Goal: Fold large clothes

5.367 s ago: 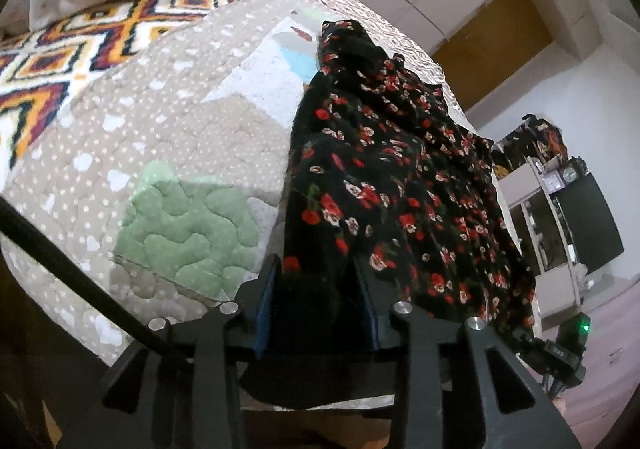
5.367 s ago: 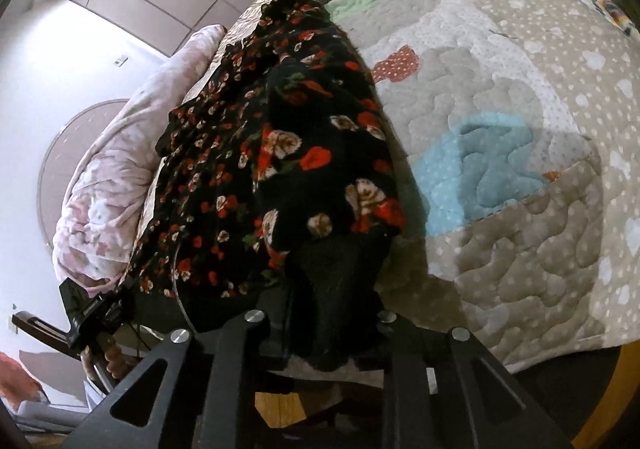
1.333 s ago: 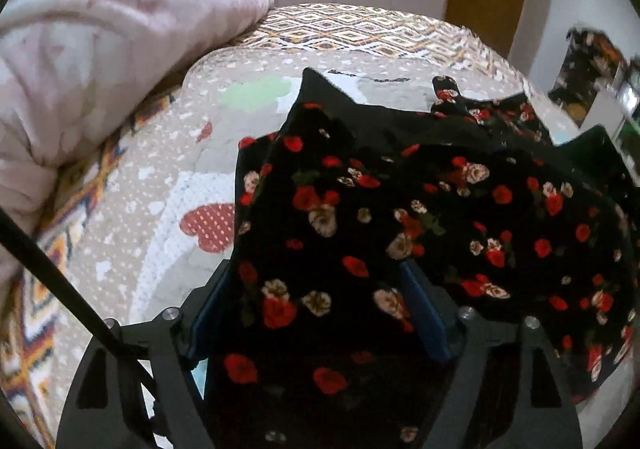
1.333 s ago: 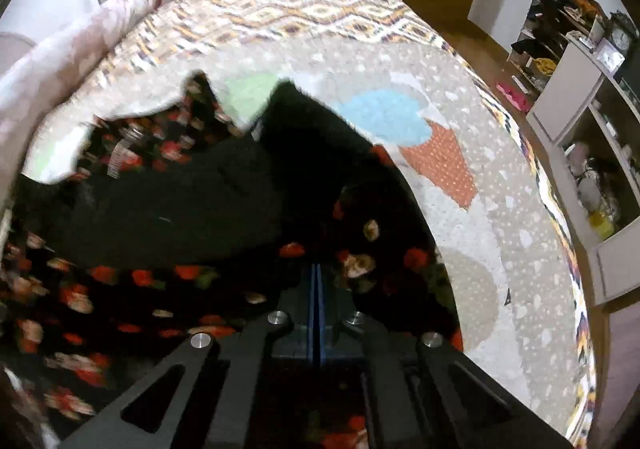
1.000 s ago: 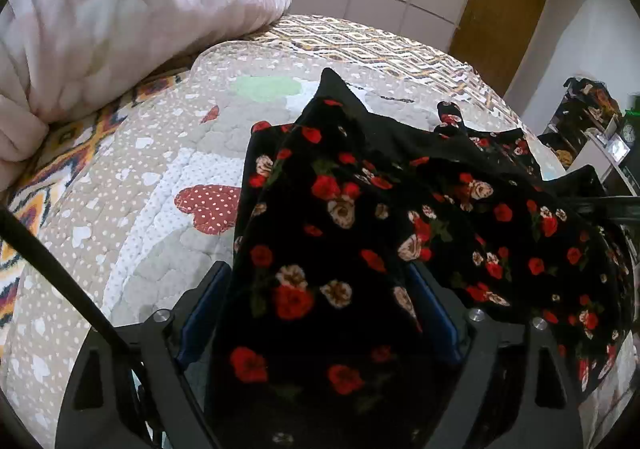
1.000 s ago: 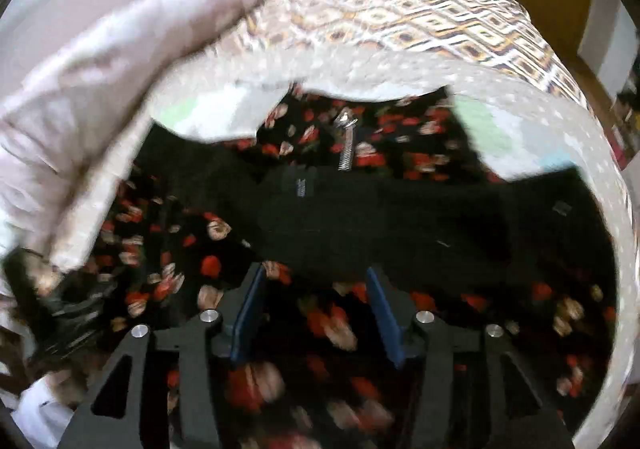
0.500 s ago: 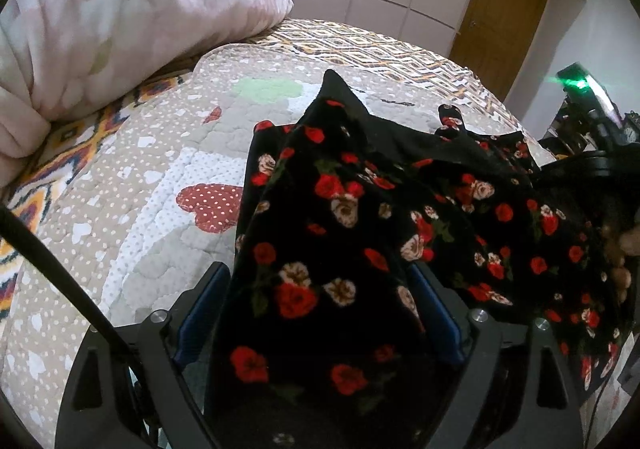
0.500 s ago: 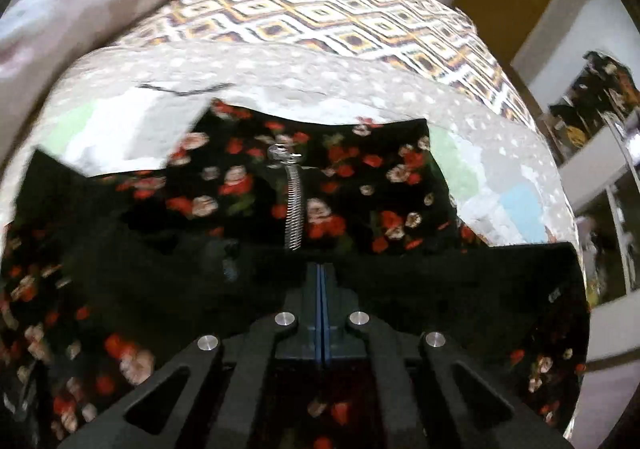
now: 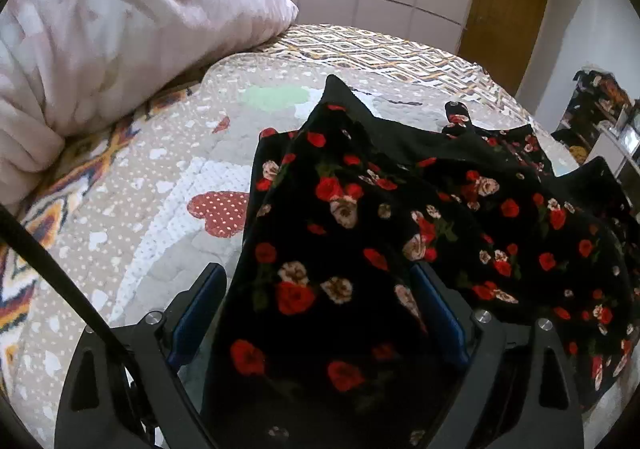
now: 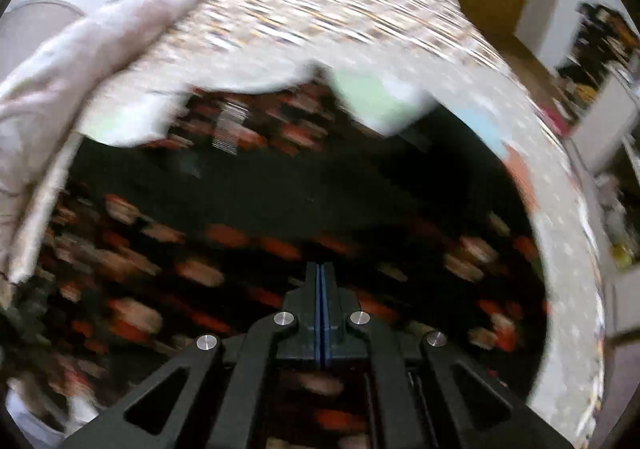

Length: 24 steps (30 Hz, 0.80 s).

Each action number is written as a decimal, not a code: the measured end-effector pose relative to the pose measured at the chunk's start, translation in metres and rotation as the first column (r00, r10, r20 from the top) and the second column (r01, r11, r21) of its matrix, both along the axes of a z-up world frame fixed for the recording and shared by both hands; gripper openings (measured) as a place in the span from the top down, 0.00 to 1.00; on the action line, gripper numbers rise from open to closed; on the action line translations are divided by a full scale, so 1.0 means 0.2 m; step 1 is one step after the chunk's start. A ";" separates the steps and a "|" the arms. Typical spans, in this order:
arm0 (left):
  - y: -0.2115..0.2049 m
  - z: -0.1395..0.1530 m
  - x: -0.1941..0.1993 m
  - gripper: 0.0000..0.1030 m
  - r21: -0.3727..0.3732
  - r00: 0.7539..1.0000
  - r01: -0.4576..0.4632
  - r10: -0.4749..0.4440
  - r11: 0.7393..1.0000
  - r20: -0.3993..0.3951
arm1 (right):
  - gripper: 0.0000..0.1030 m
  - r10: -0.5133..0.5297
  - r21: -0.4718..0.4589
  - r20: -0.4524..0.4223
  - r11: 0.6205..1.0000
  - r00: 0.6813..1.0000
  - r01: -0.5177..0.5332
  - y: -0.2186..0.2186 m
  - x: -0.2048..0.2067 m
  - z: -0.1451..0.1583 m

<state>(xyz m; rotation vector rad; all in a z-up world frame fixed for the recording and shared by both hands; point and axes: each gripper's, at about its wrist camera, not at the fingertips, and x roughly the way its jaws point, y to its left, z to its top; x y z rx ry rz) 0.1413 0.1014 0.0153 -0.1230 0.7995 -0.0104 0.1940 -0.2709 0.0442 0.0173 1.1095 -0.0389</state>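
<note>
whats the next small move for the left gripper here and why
Probably close the left gripper on the floral dress: its blue pads stand wide on either side of a fold of the fabric and do not seem to press it. The right gripper is shut with nothing visible between its pads, so nothing seems to hold the dress.

Dress [image 9: 352,249] black, red and cream roses; quilt [image 9: 160,185] beige, white-dotted, red heart; pillow [image 9: 100,49] pale pink.
</note>
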 end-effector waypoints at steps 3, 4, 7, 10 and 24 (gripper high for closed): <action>-0.03 0.02 -0.01 0.11 0.040 1.000 -0.007 0.006 0.999 0.002 | 1.00 -0.110 0.100 0.031 0.989 0.993 0.107 -0.26 -0.05 0.01; -0.03 0.04 -0.02 0.11 0.056 1.000 -0.007 0.007 0.998 0.001 | 1.00 -0.135 0.136 0.034 0.982 0.990 0.130 -0.31 -0.07 0.03; -0.05 0.10 -0.07 0.13 0.096 1.000 -0.004 0.003 0.995 0.005 | 0.97 -0.209 0.052 0.078 0.977 0.975 0.205 -0.35 -0.15 0.14; -0.04 0.19 -0.14 0.17 0.116 1.000 0.006 -0.008 0.993 0.015 | 0.96 -0.226 0.100 0.107 0.971 0.968 0.216 -0.40 -0.27 0.23; 0.37 0.11 -0.58 0.15 -0.536 0.996 -0.025 -0.024 0.844 -0.084 | 0.34 -0.168 0.728 0.097 0.684 0.981 0.045 -0.32 -1.06 -0.07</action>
